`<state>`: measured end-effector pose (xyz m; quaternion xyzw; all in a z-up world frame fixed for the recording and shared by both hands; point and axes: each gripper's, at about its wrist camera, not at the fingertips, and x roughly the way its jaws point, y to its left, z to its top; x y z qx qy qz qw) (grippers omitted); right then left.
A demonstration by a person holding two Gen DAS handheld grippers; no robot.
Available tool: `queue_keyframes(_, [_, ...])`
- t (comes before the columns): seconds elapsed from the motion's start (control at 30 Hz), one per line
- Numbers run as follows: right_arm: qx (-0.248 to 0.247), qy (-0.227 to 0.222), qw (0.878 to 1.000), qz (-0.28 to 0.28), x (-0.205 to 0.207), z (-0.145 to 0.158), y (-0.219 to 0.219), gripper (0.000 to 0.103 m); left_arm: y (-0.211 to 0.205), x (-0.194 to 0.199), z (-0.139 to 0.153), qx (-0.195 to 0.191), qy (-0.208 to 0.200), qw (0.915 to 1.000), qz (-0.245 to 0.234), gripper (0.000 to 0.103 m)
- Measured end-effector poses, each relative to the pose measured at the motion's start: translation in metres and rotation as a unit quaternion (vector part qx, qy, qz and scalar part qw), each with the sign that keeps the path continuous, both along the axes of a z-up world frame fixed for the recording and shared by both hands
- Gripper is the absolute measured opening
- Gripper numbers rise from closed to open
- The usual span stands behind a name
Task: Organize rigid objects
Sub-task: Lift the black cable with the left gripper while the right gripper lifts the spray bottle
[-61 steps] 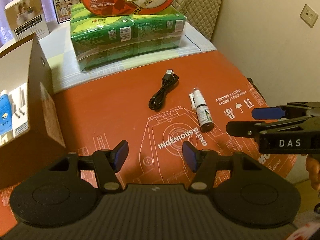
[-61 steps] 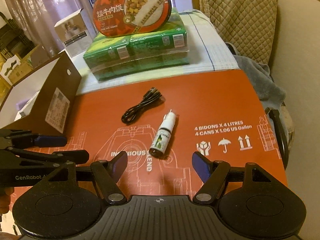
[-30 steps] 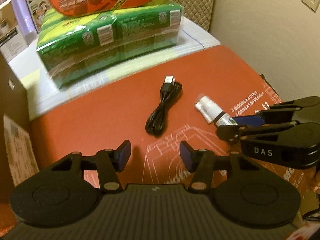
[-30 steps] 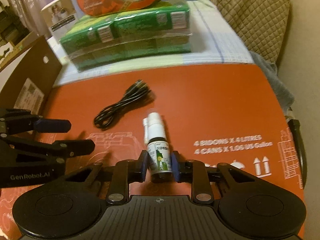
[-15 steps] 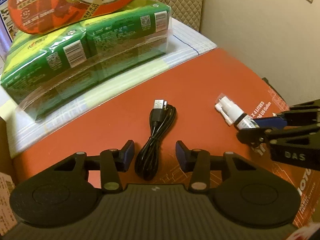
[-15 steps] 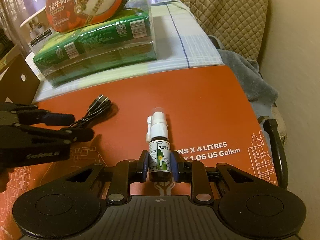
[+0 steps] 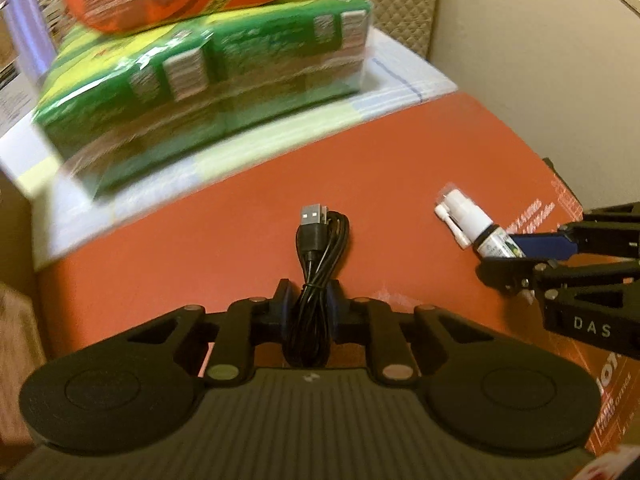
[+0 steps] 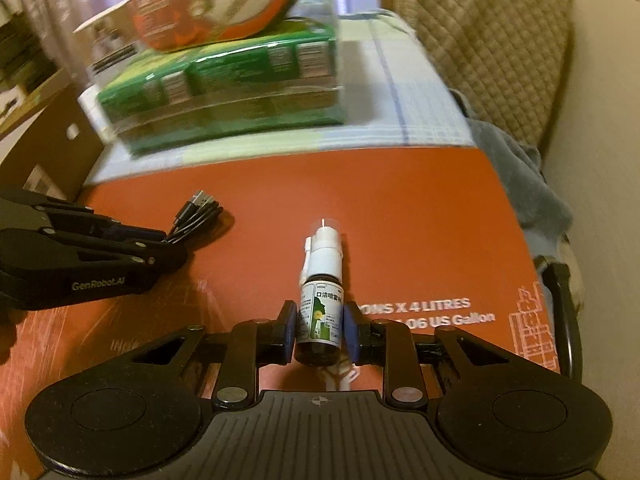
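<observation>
An orange printed surface point(image 7: 248, 220) fills the foreground, with green shrink-wrapped packs point(image 7: 200, 92) and a red food tub point(image 8: 216, 0) at about eleven o'clock and a quilted cushion point(image 8: 480, 52) near the cream wall. The left gripper point(image 7: 308, 312) is closing on the coiled black cable point(image 7: 316, 264), which lies between its pads at the view's centre. The right gripper point(image 8: 320, 328), at three o'clock of it, is clamped on the small spray bottle point(image 8: 322, 304), nozzle pointing to twelve.
</observation>
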<state>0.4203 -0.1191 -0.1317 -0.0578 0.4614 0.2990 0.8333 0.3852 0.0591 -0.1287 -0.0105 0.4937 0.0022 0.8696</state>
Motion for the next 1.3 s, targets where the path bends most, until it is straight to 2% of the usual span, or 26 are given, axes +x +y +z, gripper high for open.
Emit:
queue_keyframes(0.23, [0.021,0.006,0.995,0.095,-0.028,-0.002,0.002,0.021,0.009,-0.055,0.004,-0.015,0.021,0.9987,0.044,0.014])
queue_keyframes(0.4, [0.028,0.008,0.994,0.108,-0.039,-0.004,-0.002,0.021,0.014,-0.083,0.006,-0.026,0.031,0.9967,0.070,0.014])
queue_keyframes(0.57, [0.022,0.001,0.994,0.108,-0.038,-0.004,0.003,0.022,0.012,-0.080,0.007,-0.030,0.025,0.9956,0.086,0.017])
queue_keyframes(0.87, [0.000,-0.024,0.992,0.126,-0.036,-0.005,0.019,0.024,0.000,-0.067,0.005,-0.010,0.016,0.9958,0.090,0.018])
queue_keyframes(1.0, [-0.006,-0.035,0.990,0.137,-0.040,-0.006,0.018,0.023,-0.002,-0.069,0.005,-0.006,0.013,0.9953,0.095,0.017])
queue_keyframes(1.13, [-0.009,-0.036,0.989,0.143,-0.042,-0.006,0.016,0.020,-0.006,-0.072,0.006,-0.008,0.012,0.9952,0.097,0.011])
queue_keyframes(1.3, [-0.011,-0.035,0.988,0.151,-0.046,-0.005,0.014,0.020,-0.012,-0.078,0.006,-0.009,0.013,0.9950,0.099,0.011])
